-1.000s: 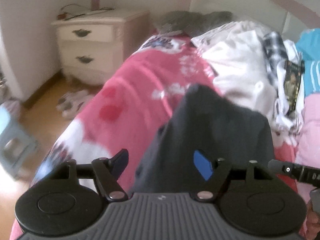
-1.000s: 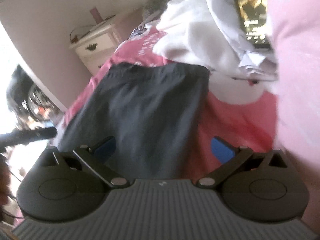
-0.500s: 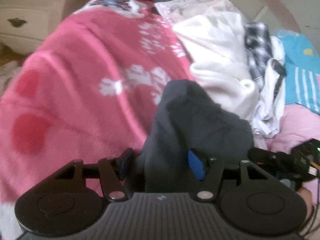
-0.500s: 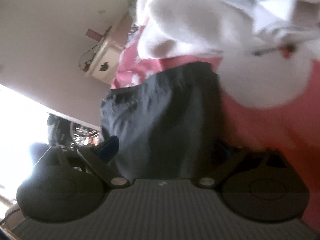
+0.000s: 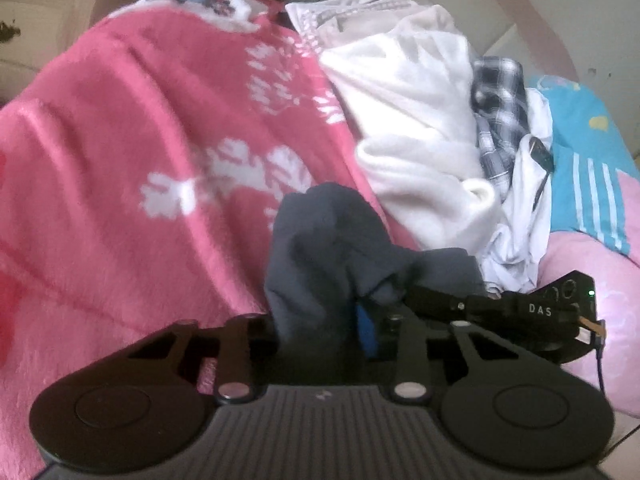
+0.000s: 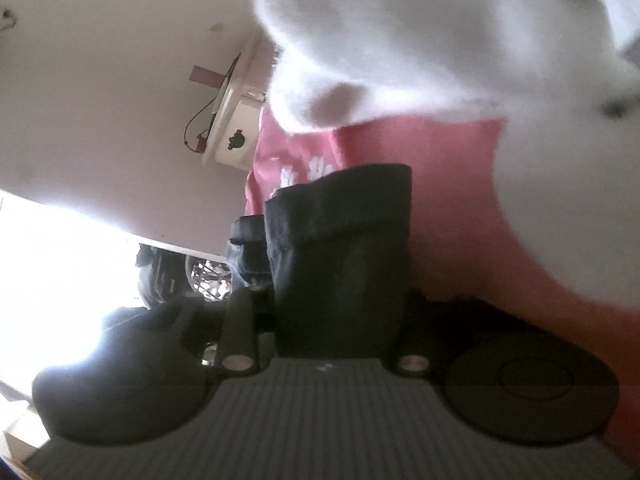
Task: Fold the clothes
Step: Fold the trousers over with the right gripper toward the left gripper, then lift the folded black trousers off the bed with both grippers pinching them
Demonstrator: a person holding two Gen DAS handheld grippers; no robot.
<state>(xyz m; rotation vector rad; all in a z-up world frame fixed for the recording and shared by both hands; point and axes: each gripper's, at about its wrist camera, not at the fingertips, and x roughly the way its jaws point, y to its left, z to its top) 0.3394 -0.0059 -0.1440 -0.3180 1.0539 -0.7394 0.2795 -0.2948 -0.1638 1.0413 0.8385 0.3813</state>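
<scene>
Dark navy garment [image 5: 320, 248]: one item, lying bunched on the pink floral blanket [image 5: 132, 168] that covers the bed, just beside the heap of unfolded laundry. Condition: partly gathered, near edge lifted into folds, no finished shape yet.

Left gripper [image 5: 316, 332]: fingers closing, a wad of the navy cloth between them; a blue pad [image 5: 366, 330] shows against the fabric.

Right gripper [image 6: 336, 320]: fingers closing on another part of the same garment [image 6: 340, 240], whose hemmed edge stands up in front of the camera. Its body appears in the left view [image 5: 520, 312], close alongside.

Remaining stock, untouched: white fleece item [image 5: 416, 136], plaid cloth [image 5: 500, 112], thin white garment [image 5: 516, 224], turquoise striped piece [image 5: 588, 184], all heaped at the bed's far side.

Progress, by judgement: early. The navy piece is being taken up at two points for its fold; creasing, laying flat and the whole heap are left to do.
</scene>
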